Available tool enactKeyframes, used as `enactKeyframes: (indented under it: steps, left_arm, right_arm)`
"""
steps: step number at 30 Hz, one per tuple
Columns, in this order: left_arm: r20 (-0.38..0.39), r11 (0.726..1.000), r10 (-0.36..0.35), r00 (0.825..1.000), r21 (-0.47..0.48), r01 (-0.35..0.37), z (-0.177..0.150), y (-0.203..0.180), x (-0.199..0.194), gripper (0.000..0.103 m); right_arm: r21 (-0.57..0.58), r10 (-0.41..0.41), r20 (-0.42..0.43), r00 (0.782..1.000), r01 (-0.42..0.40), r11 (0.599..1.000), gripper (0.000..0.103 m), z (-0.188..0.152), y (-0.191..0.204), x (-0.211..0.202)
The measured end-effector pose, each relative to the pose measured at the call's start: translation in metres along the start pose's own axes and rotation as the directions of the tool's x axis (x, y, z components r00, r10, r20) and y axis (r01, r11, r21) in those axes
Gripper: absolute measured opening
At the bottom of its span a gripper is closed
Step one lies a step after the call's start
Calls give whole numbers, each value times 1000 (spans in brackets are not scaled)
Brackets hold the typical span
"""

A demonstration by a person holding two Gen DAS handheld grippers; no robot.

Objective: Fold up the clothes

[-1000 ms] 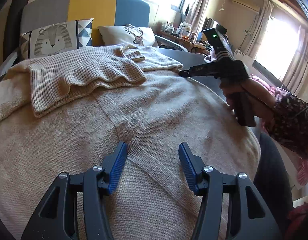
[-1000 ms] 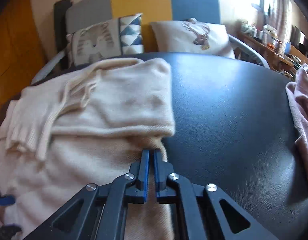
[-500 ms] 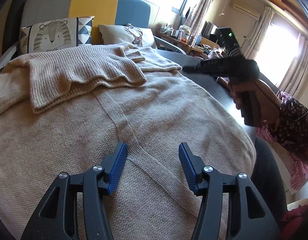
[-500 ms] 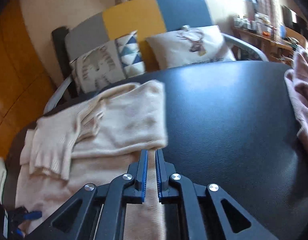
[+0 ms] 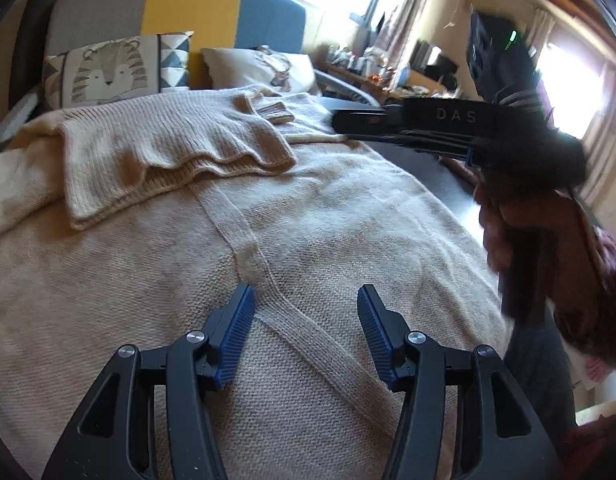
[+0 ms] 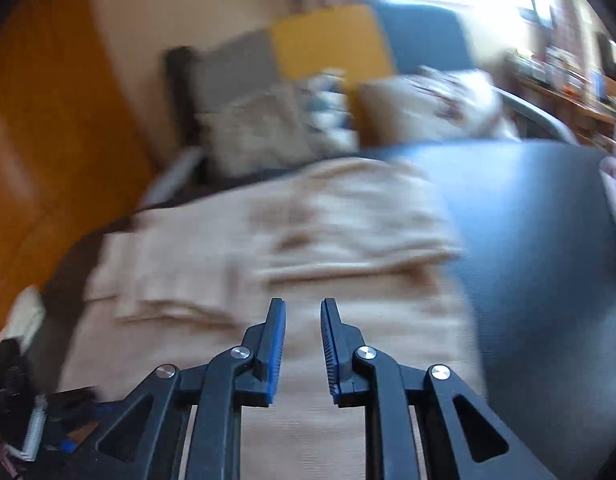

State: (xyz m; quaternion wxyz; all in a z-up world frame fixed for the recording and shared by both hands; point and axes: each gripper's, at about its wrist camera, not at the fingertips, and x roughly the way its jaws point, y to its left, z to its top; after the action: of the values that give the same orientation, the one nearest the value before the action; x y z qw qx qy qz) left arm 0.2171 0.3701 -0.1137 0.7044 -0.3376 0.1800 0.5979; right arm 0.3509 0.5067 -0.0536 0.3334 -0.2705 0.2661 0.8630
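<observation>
I am working on a beige knit sweater (image 5: 308,232) that is lying spread across the dark bench (image 6: 539,240), with one sleeve (image 5: 168,160) already folded across its upper body, on the side towards the sofa (image 5: 188,8) with the tiger cushion (image 5: 108,72).

My left claw (image 5: 302,336) is hovering released over the sweater's middle, just beside the raised seam (image 5: 248,256) that runs down the front; nothing is sitting between its blue pads (image 5: 236,340). My right claw (image 6: 304,344) is opening as I watch, with no cloth between its pads, and its view is badly smeared, so I am judging it to be off the sweater's far edge and free. In the left view it is showing as a dark body (image 5: 447,128) gripped by a hand (image 5: 515,220), on the window side of the sweater.

The sleeve fold looks done, so I am thinking the next fold is of the body. To do it well I am planning to pinch both layers at the hem corners nearest me, one claw on each, lifting evenly so the folded sleeve is not sliding out, and laying the hem squarely towards the collar. I am taking care not to snag the loose knit.
</observation>
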Motion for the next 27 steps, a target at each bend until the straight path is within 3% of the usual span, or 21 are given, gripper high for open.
enactKeyframes:
  steps: [5,8,12,15,18,20,27]
  left_arm:
    - [129,998,64,990,-29,-61,-5,16,-61,57]
    - [152,987,154,976,-66,-145,-20,45,-94,57]
    - [103,940,276,956,-237,-246,-52,107,-129,57]
    - [117,889,309,944,-387,-243,-81,139,-150,57]
    - [125,859,295,947,-468,-206,-98,145,-156,57]
    - [121,867,267,956,-464,-183,-104,136,-153,57]
    - [50,903,291,955,-344,-257,-102,99,-123,57]
  right_arm:
    - [-57,93,-55,994,-96,994,20,-12,58,35]
    - [-79,81,-84,993,-87,993,20,-23,69,50]
    - [-148,18,-94,995,-32,989,21,-38,80,63]
    - [-162,4,-96,995,-19,987,22,-41,81,64]
    - [-157,9,-91,996,-23,987,22,-42,78,64]
    - [-144,21,-91,996,-34,989,22,-43,75,64]
    - [-78,73,-69,995,-79,994,22,-40,60,37]
